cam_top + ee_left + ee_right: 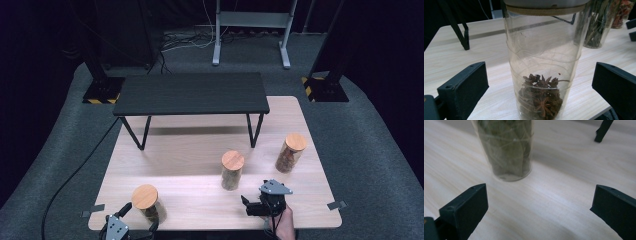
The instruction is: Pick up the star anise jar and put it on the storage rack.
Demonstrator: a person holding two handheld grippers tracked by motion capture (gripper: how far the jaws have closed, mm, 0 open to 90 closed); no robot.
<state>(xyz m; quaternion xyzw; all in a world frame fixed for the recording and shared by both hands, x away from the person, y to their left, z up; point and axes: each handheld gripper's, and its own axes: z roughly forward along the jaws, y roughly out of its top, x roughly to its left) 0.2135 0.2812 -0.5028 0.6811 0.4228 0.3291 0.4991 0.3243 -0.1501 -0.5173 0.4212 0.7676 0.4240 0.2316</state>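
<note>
Three clear jars with round wooden lids stand on the pale wooden table point(200, 150). The front left jar point(146, 202) holds star anise point(541, 97) in its bottom. My left gripper point(140, 218) is open with this jar point(544, 57) standing between its jaws point(539, 67), and neither pad touches the glass. The middle jar point(232, 170) is packed with dried green leaves point(506, 147). My right gripper point(246, 206) is open just in front of it, held by a hand at the table's front edge, with nothing between its jaws point(540, 188). The third jar point(290, 152) stands farther right.
A low black bench point(192, 92) on thin legs spans the back of the table; one leg point(602, 131) shows beyond the leaf jar. In the left gripper view the leaf jar point(596, 27) and the third jar point(624, 12) stand behind. A cable point(75, 170) runs over the grey floor at left.
</note>
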